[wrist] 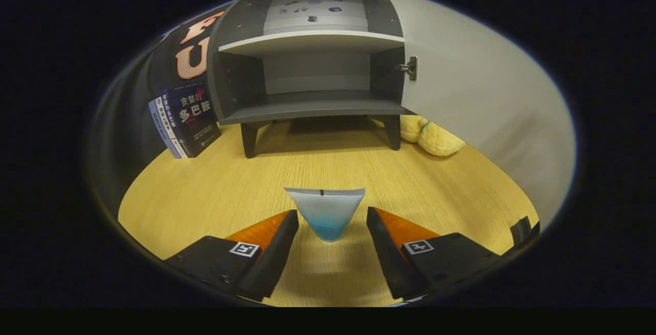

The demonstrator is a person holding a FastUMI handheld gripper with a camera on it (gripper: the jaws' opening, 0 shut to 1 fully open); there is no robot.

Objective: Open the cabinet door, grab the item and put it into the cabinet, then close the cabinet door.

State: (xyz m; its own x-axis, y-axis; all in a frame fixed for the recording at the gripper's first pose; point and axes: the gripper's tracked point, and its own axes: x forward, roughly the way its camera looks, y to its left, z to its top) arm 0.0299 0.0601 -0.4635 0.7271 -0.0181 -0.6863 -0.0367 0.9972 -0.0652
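Note:
A small tube (326, 212), white at its flat crimped end and blue toward its cap, stands upside down on the wooden table (205, 196). It sits between my gripper's fingertips, with a gap on each side. My gripper (332, 217) is open around it, low over the table. Beyond it stands a grey cabinet (312, 104) on short legs, its door (471, 89) swung wide open to the right. Both the lower compartment and the upper shelf (312, 42) look bare.
Two or three books (185, 120) lean against the cabinet's left side. A yellow plush toy (433, 138) lies behind the open door, by the cabinet's right leg. Open tabletop stretches between the tube and the cabinet.

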